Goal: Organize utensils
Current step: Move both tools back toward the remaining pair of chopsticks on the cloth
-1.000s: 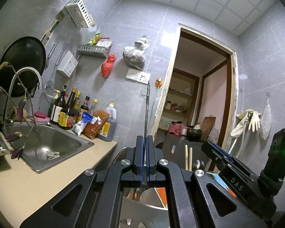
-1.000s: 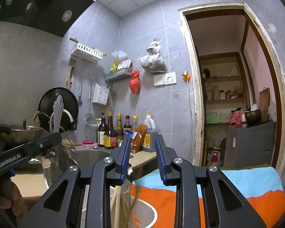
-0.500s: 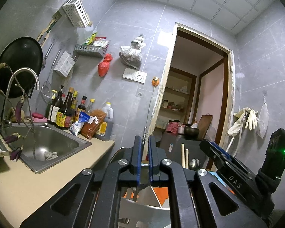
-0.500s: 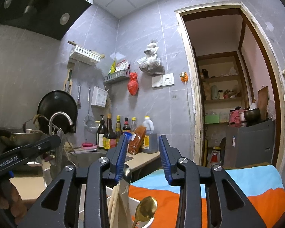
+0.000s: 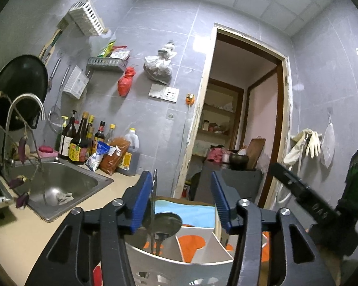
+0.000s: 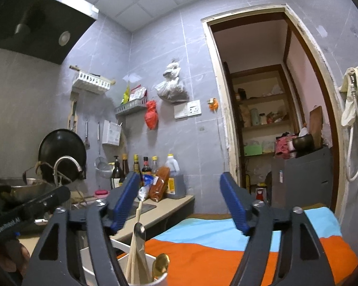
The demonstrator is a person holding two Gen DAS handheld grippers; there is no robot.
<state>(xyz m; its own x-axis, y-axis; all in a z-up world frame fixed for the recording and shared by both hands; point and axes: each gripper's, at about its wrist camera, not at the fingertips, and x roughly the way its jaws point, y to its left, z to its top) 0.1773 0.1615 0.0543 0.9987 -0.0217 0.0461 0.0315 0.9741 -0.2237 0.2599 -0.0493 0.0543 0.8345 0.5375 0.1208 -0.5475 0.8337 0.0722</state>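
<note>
utensil holder: white slotted caddy [image 5: 179, 270] with compartments, near bottom of left wrist view, right under the left gripper; its rim also shows low in right wrist view
utensils in it: a thin metal utensil [image 5: 154, 205] stands upright in the left compartment, just beside the left pad, contact cannot tell; a round metal spoon bowl [image 5: 167, 221] behind it; in right wrist view wooden chopsticks [image 6: 137, 236], a steel handle [image 6: 139, 234] and a gold spoon [image 6: 160, 265] stand in the holder
left gripper: [image 5: 182, 199] jaws have just been opening, now apart; the thin utensil sits inside the gap at the left pad, not pinched, looks released
right gripper: [image 6: 180, 202] jaws have just been opening, now wide apart, nothing pressed between the pads; chopsticks tips rise near its left pad, free
step: judged as drop-off, both pieces let go into the holder
next move: likely back both grippers up and clear of the standing handles without knocking them, then go for any utensil left outside; none visible here
hand pose: both grippers point about level toward the far wall and doorway, side by side; right gripper body [image 5: 305, 197] shows at right of left wrist view, left gripper body [image 6: 23, 212] at left of right wrist view
surroundings: striped orange-blue cloth [image 6: 226, 250] under the holder; beige surface [image 5: 23, 228] with sink [image 5: 59, 186] to the left; sauce bottles [image 5: 83, 140] at the far wall
</note>
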